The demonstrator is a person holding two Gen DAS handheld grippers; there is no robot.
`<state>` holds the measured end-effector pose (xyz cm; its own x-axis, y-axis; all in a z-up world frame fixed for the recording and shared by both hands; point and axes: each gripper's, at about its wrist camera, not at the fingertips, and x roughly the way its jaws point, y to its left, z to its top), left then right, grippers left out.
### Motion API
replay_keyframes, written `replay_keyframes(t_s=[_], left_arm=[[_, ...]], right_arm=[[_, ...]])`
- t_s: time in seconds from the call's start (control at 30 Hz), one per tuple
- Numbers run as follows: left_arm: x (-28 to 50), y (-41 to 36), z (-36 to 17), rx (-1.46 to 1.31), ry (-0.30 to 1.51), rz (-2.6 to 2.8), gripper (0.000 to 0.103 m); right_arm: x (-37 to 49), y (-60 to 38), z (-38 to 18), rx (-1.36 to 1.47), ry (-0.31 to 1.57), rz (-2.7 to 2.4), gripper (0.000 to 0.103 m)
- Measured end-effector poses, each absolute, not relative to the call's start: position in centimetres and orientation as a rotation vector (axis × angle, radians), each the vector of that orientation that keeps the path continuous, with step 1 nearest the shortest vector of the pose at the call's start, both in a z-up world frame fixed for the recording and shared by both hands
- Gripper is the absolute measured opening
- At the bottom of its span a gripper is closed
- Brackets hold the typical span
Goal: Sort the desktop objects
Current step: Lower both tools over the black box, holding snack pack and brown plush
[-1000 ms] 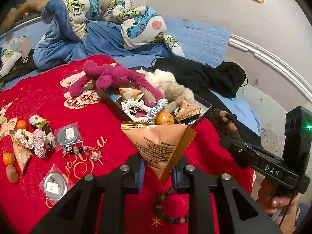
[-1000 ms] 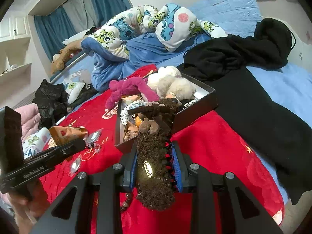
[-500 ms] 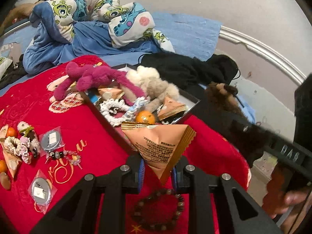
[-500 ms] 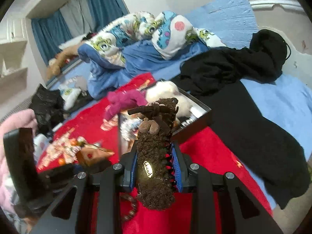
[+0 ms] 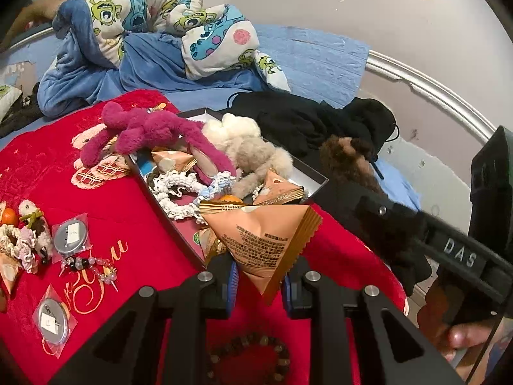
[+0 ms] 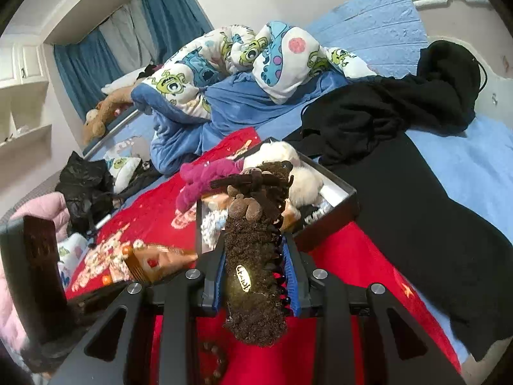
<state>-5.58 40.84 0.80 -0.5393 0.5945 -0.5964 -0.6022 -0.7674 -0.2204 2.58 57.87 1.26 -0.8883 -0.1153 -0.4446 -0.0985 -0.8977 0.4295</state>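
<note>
Two grippers are both loaded as we look over the red blanket [image 5: 134,211]. Our left gripper [image 5: 259,284] is clenched on an orange triangular snack packet [image 5: 266,240], pinched by its lower corner between the blue pads, held up just at the near edge of the dark box [image 5: 315,181]. Our right gripper [image 6: 256,284] is clamped around a brown furry hair claw [image 6: 253,256], which stands upright between the fingers with its dark teeth showing along the right side and a small plush bear head on top. From the right wrist view the claw rises in front of the box's near rim [image 6: 323,227]; from the left wrist view we see the same claw [image 5: 346,157] blurred, at the right of the box. Inside the box we have a magenta plush toy [image 5: 150,128] draped over the far left corner, a cream plush toy [image 5: 247,147] beside it, white lace scrunchies [image 5: 176,192], a small orange [image 5: 229,199] and more orange packets. Left on the blanket lie two round badges in clear bags [image 5: 69,235], a string of beads [image 5: 86,266] and another small orange [image 5: 8,216]. Near us, between the left fingers, sits a dark bead bracelet [image 5: 250,362]. Far back, a cartoon quilt [image 5: 166,25] and black clothes [image 5: 304,122] are heaped on the bed.
</note>
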Motion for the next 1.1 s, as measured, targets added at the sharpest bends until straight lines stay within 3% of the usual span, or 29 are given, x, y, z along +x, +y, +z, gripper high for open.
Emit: replay_keyframes(t_s=[0.8, 0.93, 1.1], left_arm=[[-14.8, 44.3, 2.9, -0.856, -0.013, 2.359, 0.023], [-14.9, 44.4, 2.0, -0.841, 0.043, 2.355, 0.023], [-14.0, 44.4, 0.3, -0.886, 0.041, 2.319, 0.022]], right_arm=[[-6.2, 61.2, 2.4, 0.693, -0.693, -3.034, 0.029], [-7.0, 61.1, 1.6, 0.724, -0.601, -3.095, 0.029], [-8.3, 62.4, -1.2, 0.894, -0.654, -3.100, 0.029]])
